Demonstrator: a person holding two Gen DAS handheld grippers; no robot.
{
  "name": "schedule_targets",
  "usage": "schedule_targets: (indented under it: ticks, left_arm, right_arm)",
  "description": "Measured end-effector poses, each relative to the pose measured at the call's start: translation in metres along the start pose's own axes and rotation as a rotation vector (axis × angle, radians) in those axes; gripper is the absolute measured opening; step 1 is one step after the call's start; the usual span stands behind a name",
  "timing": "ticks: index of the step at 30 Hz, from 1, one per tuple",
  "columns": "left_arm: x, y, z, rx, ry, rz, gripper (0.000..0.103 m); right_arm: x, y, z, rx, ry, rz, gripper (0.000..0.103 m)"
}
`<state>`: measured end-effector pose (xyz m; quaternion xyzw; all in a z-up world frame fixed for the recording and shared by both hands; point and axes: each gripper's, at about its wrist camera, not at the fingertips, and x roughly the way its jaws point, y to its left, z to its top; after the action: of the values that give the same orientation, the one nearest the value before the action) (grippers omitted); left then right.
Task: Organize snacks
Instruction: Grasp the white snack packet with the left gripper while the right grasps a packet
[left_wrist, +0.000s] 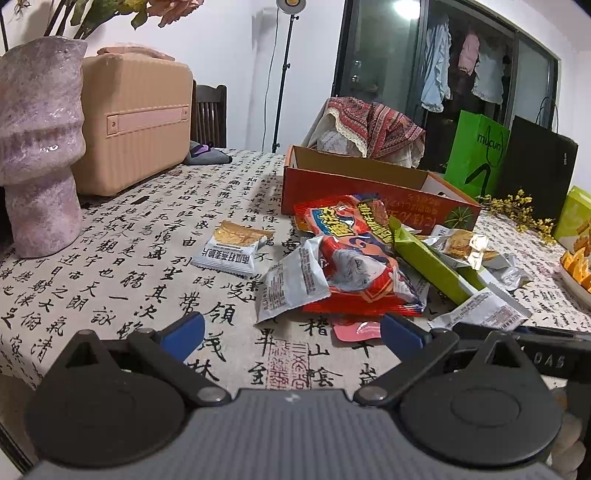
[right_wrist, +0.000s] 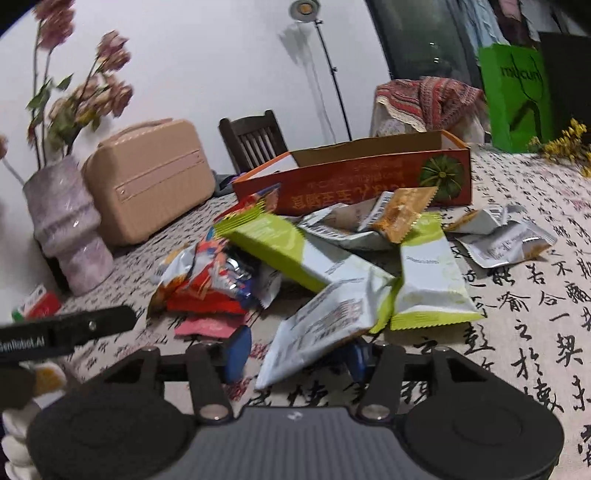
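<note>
Here, your right gripper (right_wrist: 295, 354) sits partly open around a silver packet (right_wrist: 325, 325) beside the snack heap, near the orange box (right_wrist: 354, 184), while your left gripper (left_wrist: 291, 332) waits wide, empty.

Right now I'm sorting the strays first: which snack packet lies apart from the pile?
The small white packet with the tan top. It lies alone on the tablecloth, left of the heap, touching nothing; the red bag and green packets overlap.
</note>
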<state>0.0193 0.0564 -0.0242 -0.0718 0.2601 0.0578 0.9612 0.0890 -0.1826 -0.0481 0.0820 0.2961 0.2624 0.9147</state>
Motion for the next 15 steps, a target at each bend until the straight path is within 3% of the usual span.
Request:
schedule_targets:
  ticks: [2,3,7,13,15]
  left_arm:
    - [0.005,0.000,0.004,0.005,0.008,0.010,0.103]
    - [0.007,0.000,0.008,0.004,0.009,0.012,0.103]
    - [0.016,0.003,0.021,-0.028,-0.001,0.003,0.103]
    - [0.048,0.000,0.036,-0.044,0.056,0.039,0.103]
    - [0.058,0.001,0.038,-0.059,0.086,0.030,0.098]
  right_arm:
    - [0.002,-0.005,0.002,0.016,0.000,-0.017,0.036]
    - [0.003,-0.005,0.003,0.014,0.003,-0.031,0.023]
    - [0.001,-0.011,0.004,0.033,-0.005,-0.018,0.015]
    - [-0.008,-0.016,0.010,0.041,-0.034,-0.002,0.011]
    - [-0.010,-0.017,0.013,0.037,-0.037,0.004,0.011]
